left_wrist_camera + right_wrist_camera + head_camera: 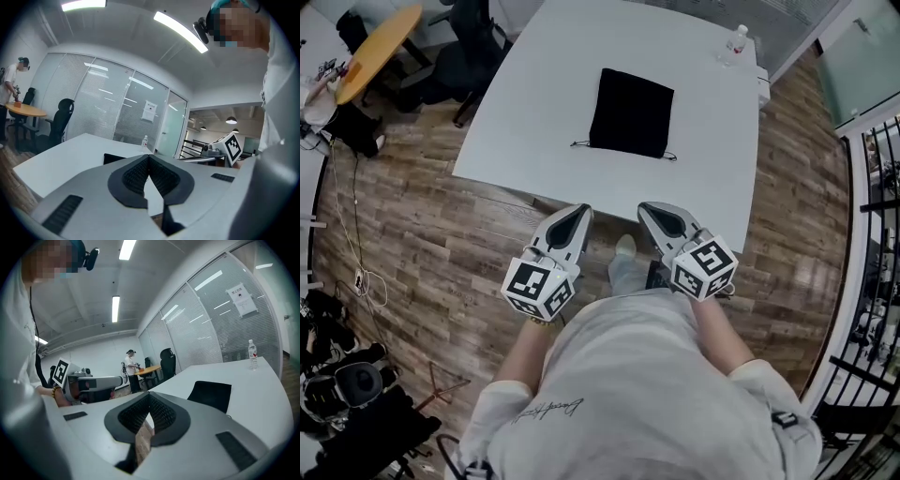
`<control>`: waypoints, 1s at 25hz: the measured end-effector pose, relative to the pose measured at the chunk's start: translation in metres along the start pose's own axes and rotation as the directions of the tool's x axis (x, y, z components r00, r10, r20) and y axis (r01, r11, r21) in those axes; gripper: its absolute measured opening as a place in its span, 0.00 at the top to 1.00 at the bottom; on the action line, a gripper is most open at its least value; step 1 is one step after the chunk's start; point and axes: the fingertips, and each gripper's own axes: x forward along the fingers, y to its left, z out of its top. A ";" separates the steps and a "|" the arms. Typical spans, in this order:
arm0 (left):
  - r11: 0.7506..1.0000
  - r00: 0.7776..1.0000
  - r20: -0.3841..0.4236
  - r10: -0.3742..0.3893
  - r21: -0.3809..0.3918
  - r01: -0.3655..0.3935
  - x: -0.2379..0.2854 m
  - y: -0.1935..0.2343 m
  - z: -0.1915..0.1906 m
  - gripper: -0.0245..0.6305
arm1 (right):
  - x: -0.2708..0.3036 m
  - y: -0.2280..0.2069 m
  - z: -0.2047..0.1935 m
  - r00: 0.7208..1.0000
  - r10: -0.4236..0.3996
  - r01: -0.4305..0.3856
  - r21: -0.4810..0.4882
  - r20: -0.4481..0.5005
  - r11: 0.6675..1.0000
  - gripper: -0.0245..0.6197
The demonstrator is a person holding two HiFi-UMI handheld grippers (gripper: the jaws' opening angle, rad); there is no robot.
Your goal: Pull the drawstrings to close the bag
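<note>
A black drawstring bag [631,112] lies flat on the white table [534,122], its mouth toward me and thin cords sticking out at both near corners [577,144]. Both grippers hang over the floor in front of the table's near edge, well short of the bag. My left gripper [581,212] is shut and holds nothing; my right gripper [648,208] is shut and also empty. The bag [210,395] shows in the right gripper view, ahead and to the right of the jaws. In the left gripper view only a dark strip of the bag [112,158] shows behind the jaws.
A clear water bottle [733,43] stands at the table's far right corner. Black office chairs [473,47] and a round wooden table [380,52] sit to the left. A metal railing [877,234] runs along the right. Cables and bags [347,384] lie on the wooden floor, lower left.
</note>
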 end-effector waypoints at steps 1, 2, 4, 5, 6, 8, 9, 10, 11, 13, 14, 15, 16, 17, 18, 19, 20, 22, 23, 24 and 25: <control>1.000 1.000 0.001 0.004 -0.001 -0.004 0.009 0.007 0.005 0.95 | 0.006 -0.008 0.005 1.000 0.004 -0.004 0.002 0.000 1.000 0.93; 1.000 1.000 0.002 0.008 -0.002 -0.008 0.018 0.013 0.010 0.95 | 0.013 -0.016 0.010 1.000 0.007 -0.007 0.002 -0.001 1.000 0.93; 1.000 1.000 0.003 0.014 -0.001 -0.014 0.036 0.024 0.017 0.95 | 0.027 -0.033 0.019 1.000 0.013 -0.013 0.003 -0.002 1.000 0.93; 1.000 1.000 0.003 0.016 0.001 -0.016 0.044 0.028 0.020 0.95 | 0.033 -0.040 0.024 1.000 0.017 -0.017 0.005 0.000 1.000 0.93; 1.000 1.000 0.004 0.017 0.002 -0.017 0.052 0.032 0.024 0.95 | 0.039 -0.046 0.028 1.000 0.021 -0.021 0.005 0.001 1.000 0.93; 1.000 1.000 0.009 0.014 0.007 -0.014 0.069 0.039 0.030 0.95 | 0.050 -0.058 0.034 1.000 0.028 -0.028 0.002 -0.001 1.000 0.93; 1.000 1.000 0.012 0.014 0.011 -0.014 0.076 0.041 0.033 0.95 | 0.054 -0.063 0.036 1.000 0.031 -0.031 0.001 -0.003 1.000 0.93; 1.000 1.000 0.015 0.016 0.015 -0.017 0.082 0.044 0.035 0.95 | 0.057 -0.067 0.038 0.999 0.033 -0.033 0.001 -0.004 0.999 0.93; 1.000 1.000 0.019 0.022 0.019 -0.022 0.087 0.047 0.037 0.95 | 0.059 -0.071 0.040 0.999 0.033 -0.033 0.000 -0.003 0.999 0.93; 0.999 0.999 0.030 0.034 0.028 -0.035 0.095 0.051 0.042 0.95 | 0.062 -0.078 0.045 1.000 0.030 -0.030 -0.003 0.003 1.000 0.93; 0.999 0.999 0.034 0.037 0.031 -0.038 0.099 0.053 0.044 0.95 | 0.064 -0.080 0.048 1.000 0.027 -0.027 -0.006 0.007 1.000 0.93; 0.999 0.999 0.036 0.037 0.033 -0.038 0.102 0.054 0.045 0.95 | 0.065 -0.082 0.051 1.000 0.024 -0.023 -0.009 0.012 1.000 0.93; 0.999 0.999 0.036 0.033 0.036 -0.034 0.106 0.055 0.047 0.95 | 0.066 -0.084 0.054 1.000 0.019 -0.019 -0.012 0.016 1.000 0.93; 0.999 0.999 0.034 0.026 0.039 -0.027 0.108 0.055 0.049 0.95 | 0.067 -0.085 0.057 1.000 0.013 -0.012 -0.015 0.020 1.000 0.93; 0.999 0.999 0.032 0.016 0.044 -0.018 0.110 0.055 0.050 0.95 | 0.068 -0.086 0.059 1.000 0.005 -0.005 -0.016 0.023 1.000 0.93; 0.999 1.000 0.029 0.007 0.052 -0.009 0.111 0.056 0.052 0.95 | 0.069 -0.087 0.060 1.000 -0.004 0.004 -0.014 0.025 1.000 0.93; 0.998 1.000 0.025 -0.001 0.059 0.000 0.113 0.057 0.054 0.95 | 0.070 -0.088 0.061 1.000 -0.013 0.014 -0.011 0.027 1.000 0.93; 0.998 1.000 0.012 -0.016 0.063 0.015 0.115 0.061 0.054 0.95 | 0.071 -0.091 0.062 0.999 -0.036 0.036 -0.003 0.031 0.999 0.93; 0.998 1.000 0.004 -0.023 0.059 0.022 0.116 0.064 0.053 0.95 | 0.072 -0.092 0.062 0.998 -0.048 0.048 0.001 0.032 0.999 0.93; 0.998 1.000 -0.004 -0.029 0.056 0.029 0.117 0.067 0.052 0.95 | 0.072 -0.093 0.062 0.998 -0.062 0.062 0.005 0.033 0.998 0.93; 0.998 0.999 -0.011 -0.035 0.055 0.035 0.118 0.070 0.051 0.95 | 0.073 -0.094 0.062 0.997 -0.076 0.075 0.011 0.034 0.997 0.93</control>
